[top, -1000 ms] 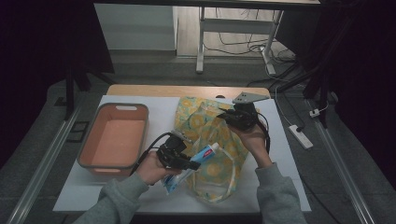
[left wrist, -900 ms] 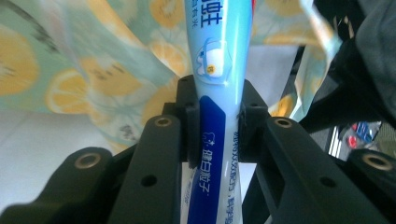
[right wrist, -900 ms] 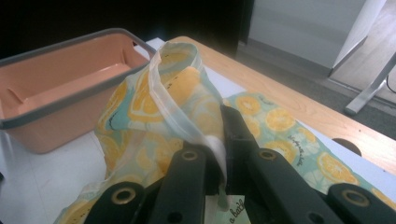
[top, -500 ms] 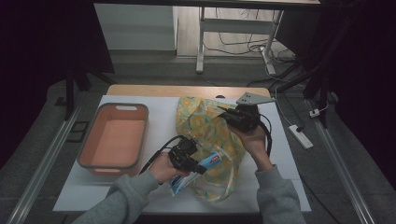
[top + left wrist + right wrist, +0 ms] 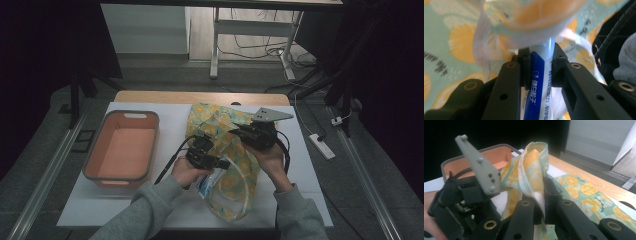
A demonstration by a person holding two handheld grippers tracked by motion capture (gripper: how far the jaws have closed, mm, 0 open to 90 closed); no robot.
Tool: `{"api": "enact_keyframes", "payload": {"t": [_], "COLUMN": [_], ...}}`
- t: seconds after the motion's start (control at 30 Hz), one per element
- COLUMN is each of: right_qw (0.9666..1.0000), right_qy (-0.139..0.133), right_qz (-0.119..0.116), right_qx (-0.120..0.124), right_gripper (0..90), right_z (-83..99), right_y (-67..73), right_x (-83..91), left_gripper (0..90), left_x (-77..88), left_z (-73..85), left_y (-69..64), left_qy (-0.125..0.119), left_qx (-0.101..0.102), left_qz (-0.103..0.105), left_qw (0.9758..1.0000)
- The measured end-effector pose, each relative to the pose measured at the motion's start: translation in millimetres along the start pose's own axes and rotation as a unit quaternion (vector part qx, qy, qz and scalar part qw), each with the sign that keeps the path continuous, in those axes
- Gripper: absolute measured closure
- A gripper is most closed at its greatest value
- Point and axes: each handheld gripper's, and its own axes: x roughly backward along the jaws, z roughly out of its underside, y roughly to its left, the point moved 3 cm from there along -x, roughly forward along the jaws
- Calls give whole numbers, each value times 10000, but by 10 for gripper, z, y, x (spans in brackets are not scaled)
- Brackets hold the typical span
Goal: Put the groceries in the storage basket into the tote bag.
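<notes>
A cloth bag (image 5: 239, 161) printed with orange slices lies on the white table (image 5: 165, 112). My left gripper (image 5: 223, 163) is shut on a blue and white toothpaste tube (image 5: 206, 183). Between the two black jaws of the left gripper (image 5: 539, 67), the tube (image 5: 537, 85) points at the bag's cloth (image 5: 461, 42), and its far end is hidden behind a fold. My right gripper (image 5: 235, 131) is shut on the bag's rim and white strap, holding them up off the table. Seen from the right gripper (image 5: 539, 195), the gathered cloth (image 5: 531, 167) stands upright in its jaws.
An orange bin with a grey rim (image 5: 91, 159) stands on the table to the left of the bag, also visible as the bin (image 5: 499, 152) beyond the raised cloth. The left gripper's body (image 5: 459, 195) sits close beside the right one. A wooden strip (image 5: 200, 96) runs along the table's far edge.
My left gripper has carried the tube to the right, from beside the bag to its raised mouth. The right gripper has kept the cloth lifted and shifted slightly.
</notes>
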Motion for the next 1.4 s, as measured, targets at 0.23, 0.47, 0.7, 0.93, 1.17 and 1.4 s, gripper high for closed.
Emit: {"api": "enact_keyframes", "payload": {"t": [0.23,0.47,0.7,0.93,1.17,1.4], "right_qw": [10000,9999,9998,9998,9997,9995], "right_qy": [62,8,-11,-4,-1,53], "right_qz": [-5,-72,-120,-106,-75,0], "right_qx": [51,-72,-132,-189,-216,-317], "right_gripper": [868,868,868,868,868,869], "right_z": [49,78,87,90,90,140], "right_y": [33,-10,-4,1,-3,-96], "right_x": [12,97,134,133,128,123], "left_gripper": [740,741,739,737,728,695], "left_x": [-149,-274,-358,-488,-594,-724], "left_z": [-32,-64,-118,-165,-223,-208], "left_y": [53,128,98,118,163,179], "left_qy": [-280,-487,-769,-1075,-1307,-1193], "left_qx": [-23,-238,-114,-4,75,61], "left_qz": [-451,-803,-850,-1145,-1159,-966], "left_qw": [9986,9953,9933,9876,9846,9881]}}
